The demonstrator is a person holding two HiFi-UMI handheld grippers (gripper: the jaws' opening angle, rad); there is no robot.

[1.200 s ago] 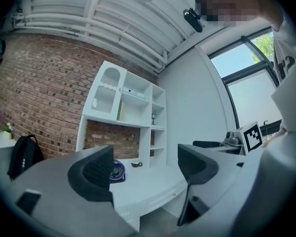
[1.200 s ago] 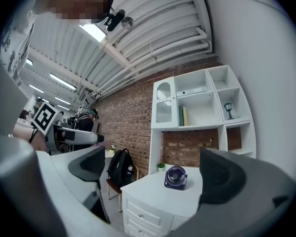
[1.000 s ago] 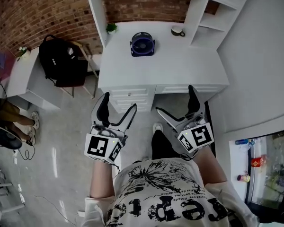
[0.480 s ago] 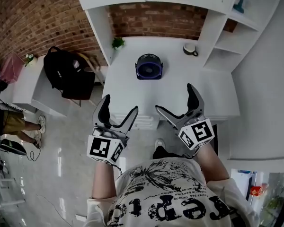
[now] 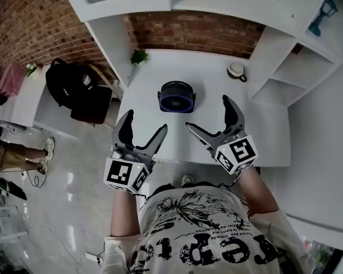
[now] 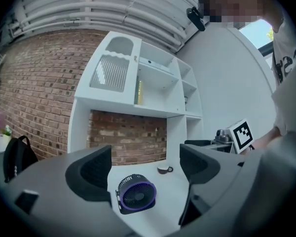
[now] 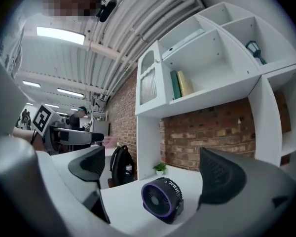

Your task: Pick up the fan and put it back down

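Note:
A small round desk fan (image 5: 176, 97) with a dark body and purple ring stands upright on the white desk (image 5: 154, 130), facing the front edge. It also shows ahead of both pairs of jaws, as the fan (image 6: 135, 193) in the left gripper view and the fan (image 7: 162, 199) in the right gripper view. My left gripper (image 5: 143, 129) hovers at the desk's front edge, left of the fan, its jaws opening wide with nothing between them. My right gripper (image 5: 208, 115) is over the desk, right of the fan, open and empty. Neither touches the fan.
A cup (image 5: 237, 70) sits at the desk's back right and a small potted plant (image 5: 139, 56) at the back left. White shelves (image 5: 286, 61) rise around the desk against a brick wall. A black backpack (image 5: 74, 90) rests on a chair to the left.
Both grippers have travelled forward from over the floor to the desk, and the fan now lies close ahead between them. The jaws stay wide apart.

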